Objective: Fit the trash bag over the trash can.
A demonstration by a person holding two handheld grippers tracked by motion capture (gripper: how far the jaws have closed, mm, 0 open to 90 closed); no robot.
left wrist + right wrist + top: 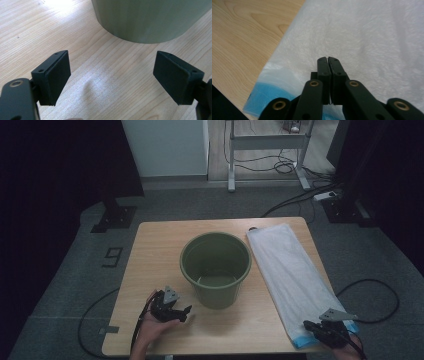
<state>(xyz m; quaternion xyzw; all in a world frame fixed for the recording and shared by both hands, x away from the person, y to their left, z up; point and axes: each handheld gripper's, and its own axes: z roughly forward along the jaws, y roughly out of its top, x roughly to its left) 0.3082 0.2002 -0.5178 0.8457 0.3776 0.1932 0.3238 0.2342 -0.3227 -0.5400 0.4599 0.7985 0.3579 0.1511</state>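
right gripper [328,58] has its jaws pressed together over the near end of the white bag [290,275], maybe pinching it, hard to tell; bag lies right of the green bucket [216,268] on the counter [150,265]; left gripper [111,75] spread wide
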